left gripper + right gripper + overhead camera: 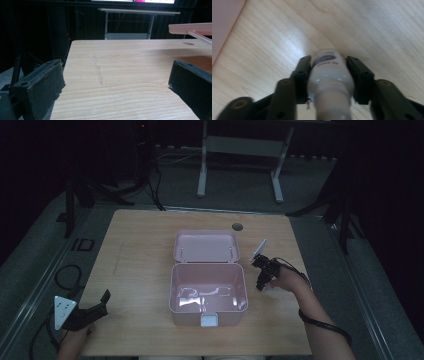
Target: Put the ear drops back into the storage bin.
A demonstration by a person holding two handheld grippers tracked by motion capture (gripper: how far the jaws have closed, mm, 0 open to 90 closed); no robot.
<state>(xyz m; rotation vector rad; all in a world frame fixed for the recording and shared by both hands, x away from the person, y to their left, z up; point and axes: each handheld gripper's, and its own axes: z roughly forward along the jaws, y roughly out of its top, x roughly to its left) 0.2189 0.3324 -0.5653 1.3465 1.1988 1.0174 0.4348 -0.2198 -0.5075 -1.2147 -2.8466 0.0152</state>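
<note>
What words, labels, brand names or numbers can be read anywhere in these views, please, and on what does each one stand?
No text can be read in these views.
White bottle held by the right gripper: a dark blue label patch with print, too blurred to read.
Pink box and its open lid: no lettering shows.
Screen strip at the top edge of the left gripper view: bright patches, too small to read.

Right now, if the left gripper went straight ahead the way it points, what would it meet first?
Probably nothing soon. The left gripper stands open, low over the bare wooden table. Its line passes left of the pink box lid, though depth is unclear.
</note>
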